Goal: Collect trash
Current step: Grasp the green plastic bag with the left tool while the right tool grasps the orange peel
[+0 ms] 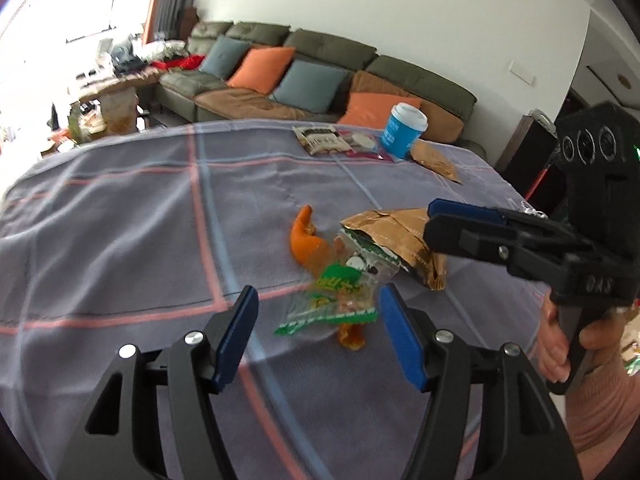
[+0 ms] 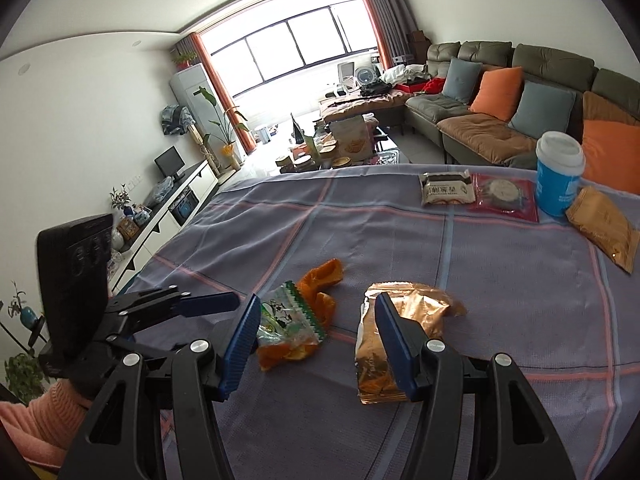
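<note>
On the checked grey cloth (image 1: 132,240) lies a small heap of trash: a clear green-printed wrapper (image 1: 340,300), orange peel (image 1: 308,240) and a crumpled gold packet (image 1: 404,236). My left gripper (image 1: 318,320) is open just short of the green wrapper, which shows in the gap between its blue fingers, untouched. My right gripper (image 2: 316,332) is open too. Its right finger stands in front of the gold packet (image 2: 416,312), with the green wrapper (image 2: 288,316) and peel (image 2: 320,284) beyond its left finger. Each gripper shows in the other's view: right gripper (image 1: 432,222), left gripper (image 2: 218,304).
At the table's far side stand a blue cup with a white lid (image 2: 558,176), a pale snack packet (image 2: 448,188), a red sachet (image 2: 504,196) and a brown packet (image 2: 604,228). Behind them runs a green sofa (image 2: 500,92) with cushions. A hand (image 1: 560,344) holds the right gripper.
</note>
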`<state>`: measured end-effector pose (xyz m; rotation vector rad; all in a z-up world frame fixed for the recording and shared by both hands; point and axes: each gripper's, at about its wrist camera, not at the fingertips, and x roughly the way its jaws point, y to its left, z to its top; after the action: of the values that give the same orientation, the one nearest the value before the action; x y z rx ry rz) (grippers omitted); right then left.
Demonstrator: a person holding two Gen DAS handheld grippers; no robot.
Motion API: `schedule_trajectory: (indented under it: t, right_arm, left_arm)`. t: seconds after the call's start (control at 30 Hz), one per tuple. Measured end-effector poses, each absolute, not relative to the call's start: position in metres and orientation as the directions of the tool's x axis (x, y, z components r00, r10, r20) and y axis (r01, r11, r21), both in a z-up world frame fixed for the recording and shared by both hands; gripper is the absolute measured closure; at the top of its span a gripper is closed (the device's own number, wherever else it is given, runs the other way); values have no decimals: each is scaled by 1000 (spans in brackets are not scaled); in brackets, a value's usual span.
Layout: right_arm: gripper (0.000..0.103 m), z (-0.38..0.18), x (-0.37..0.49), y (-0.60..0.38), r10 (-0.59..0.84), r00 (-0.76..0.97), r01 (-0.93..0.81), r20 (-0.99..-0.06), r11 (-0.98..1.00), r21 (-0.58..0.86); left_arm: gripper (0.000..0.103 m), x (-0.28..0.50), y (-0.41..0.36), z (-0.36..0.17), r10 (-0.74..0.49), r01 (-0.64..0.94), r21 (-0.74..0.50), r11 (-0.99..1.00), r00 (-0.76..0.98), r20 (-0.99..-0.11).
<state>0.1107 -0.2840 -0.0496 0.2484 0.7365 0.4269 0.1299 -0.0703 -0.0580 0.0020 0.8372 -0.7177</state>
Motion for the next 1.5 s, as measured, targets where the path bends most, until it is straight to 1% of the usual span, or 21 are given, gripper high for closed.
schedule_trajectory:
  t: [0.1,0.13,0.27,0.3,0.37,0.4,0.5,0.67,0.7,0.9,1.07,1.2,1.4,1.43,1.47,1.5]
  right_arm:
    - [44,-53,111,-286,466,654,-288,-596,882,374]
    - [44,-54,112,-286,468,652,-289,-596,881,375]
    - [44,-56,111,-287,474,648,-290,-596,877,382]
    - [44,-57,111,-287,475,647,-291,-597,877,383]
    - [44,-57,111,-287,476,645,-292,-598,876,383]
    - [44,-57,111,-286,477,645,-294,-598,876,382]
    - [44,-57,112,-285,480,642,-294,-598,875,385]
    - [44,-58,111,-276,493,628,-317,-602,869,381]
    - [45,-59,111,-272,494,621,-324,-608,869,375]
    - [51,-69,119,-250,482,581,-346,-656,876,337]
    - [51,-83,129,-242,437,543,-306,-717,898,316]
    - [49,-87,128,-242,437,534,-302,-723,898,320]
    - [62,-85,122,-246,461,527,-298,-713,887,354]
    - [67,-84,120,-247,462,530,-295,-711,887,356]
    - [75,-83,119,-248,452,537,-286,-712,892,350]
    - [95,-85,118,-249,444,531,-276,-722,896,349]
  left_arm:
    - [42,137,-77,-65,-595,594,-294,749,408,-693]
    - [49,137,-78,-66,-593,595,-293,748,402,-698]
    - [64,135,-81,-67,-605,610,-302,733,380,-700]
    - [69,133,-81,-66,-605,612,-300,732,381,-699]
    - [74,131,-81,-65,-608,614,-299,731,387,-693]
    - [79,129,-80,-64,-613,614,-301,729,391,-686]
    - [84,125,-74,-58,-620,605,-306,735,418,-664]
    - [87,120,-51,-48,-636,569,-347,746,453,-625]
    - [91,118,-47,-45,-632,560,-347,752,463,-621]
    - [91,104,-18,-34,-615,524,-348,777,515,-597]
    - [91,94,3,-29,-593,492,-344,800,554,-584]
    - [91,89,15,-28,-584,475,-349,808,568,-579]
    - [91,85,29,-36,-570,445,-360,820,571,-591]
    - [91,84,30,-36,-567,441,-361,822,573,-592]
    - [91,84,33,-37,-567,437,-365,822,573,-591]
    - [91,83,35,-38,-566,433,-368,823,575,-590]
